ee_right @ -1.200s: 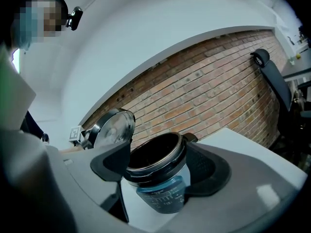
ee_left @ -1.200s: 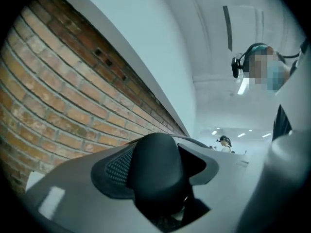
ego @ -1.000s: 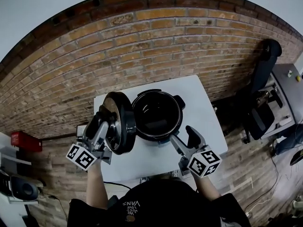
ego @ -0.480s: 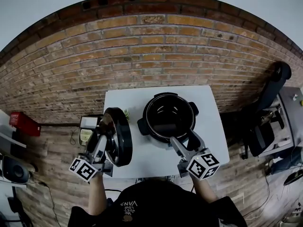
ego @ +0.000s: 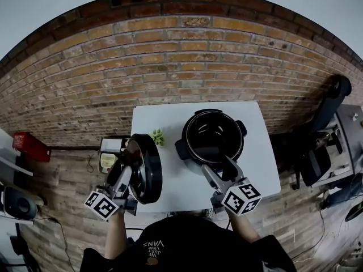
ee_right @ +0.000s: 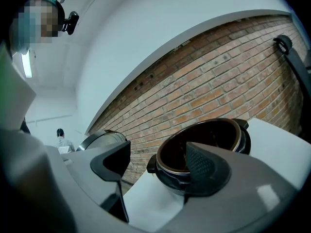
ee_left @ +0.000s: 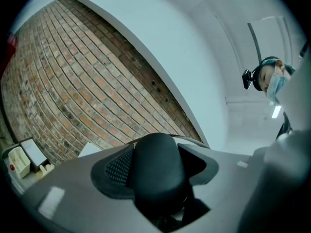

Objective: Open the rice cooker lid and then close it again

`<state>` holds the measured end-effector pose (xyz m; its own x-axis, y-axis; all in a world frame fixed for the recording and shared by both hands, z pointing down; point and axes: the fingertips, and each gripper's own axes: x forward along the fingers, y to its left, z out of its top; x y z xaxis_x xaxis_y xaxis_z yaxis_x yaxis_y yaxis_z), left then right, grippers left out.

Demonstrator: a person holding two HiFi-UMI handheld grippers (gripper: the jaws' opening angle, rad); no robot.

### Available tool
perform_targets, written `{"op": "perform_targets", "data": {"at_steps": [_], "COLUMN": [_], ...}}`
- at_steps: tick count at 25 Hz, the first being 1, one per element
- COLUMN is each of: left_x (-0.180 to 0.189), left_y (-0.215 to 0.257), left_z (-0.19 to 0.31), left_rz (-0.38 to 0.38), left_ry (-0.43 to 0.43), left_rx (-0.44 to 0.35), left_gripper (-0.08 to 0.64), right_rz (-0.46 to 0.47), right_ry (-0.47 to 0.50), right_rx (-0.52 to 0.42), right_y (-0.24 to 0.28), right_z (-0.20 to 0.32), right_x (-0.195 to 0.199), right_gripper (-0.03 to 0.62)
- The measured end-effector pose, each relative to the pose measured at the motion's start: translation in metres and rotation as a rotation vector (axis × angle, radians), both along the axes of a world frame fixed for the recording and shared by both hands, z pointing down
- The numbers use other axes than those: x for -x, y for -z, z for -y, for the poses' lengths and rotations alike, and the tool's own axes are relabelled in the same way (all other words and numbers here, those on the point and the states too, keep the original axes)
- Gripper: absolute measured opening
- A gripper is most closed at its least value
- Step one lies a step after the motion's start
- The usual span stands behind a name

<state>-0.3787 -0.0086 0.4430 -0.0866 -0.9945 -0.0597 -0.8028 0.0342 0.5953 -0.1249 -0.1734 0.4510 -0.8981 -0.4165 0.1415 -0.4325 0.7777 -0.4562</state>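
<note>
I am working two grippers: my left gripper (ego: 129, 163) is clamping the knob (ee_left: 158, 171) of the one lid (ego: 148, 171), holding it up on edge at the left border of the table (ego: 170, 120), apart from the single cooker (ego: 212, 136), which is standing open on the table. My right gripper (ego: 219, 169) is hovering with its jaws apart and nothing gripped, just in front of the cooker's near rim. One small green plant (ego: 156, 136) is sitting just beyond the lid.
</note>
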Motion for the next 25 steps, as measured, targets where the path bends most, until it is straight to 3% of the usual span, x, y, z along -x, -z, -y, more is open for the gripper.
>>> {"op": "perform_targets", "data": {"at_steps": [10,25], "left_x": [-0.004,-0.076], "left_y": [0.013,0.057], "left_z": [0.023,0.159], "left_rz": [0.04,0.304], "left_ry": [-0.07,-0.338], "left_rx": [-0.009,0.019], "left_gripper": [0.281,0.281], "right_rz": [-0.004,0.003], "right_ry": [-0.038,-0.177], "right_rx": [-0.001,0.012], "right_y": [0.001,-0.006], "right_z": [-0.002,0.031], "right_x": [-0.009,-0.09], "right_gripper": [0.35,0.35]}}
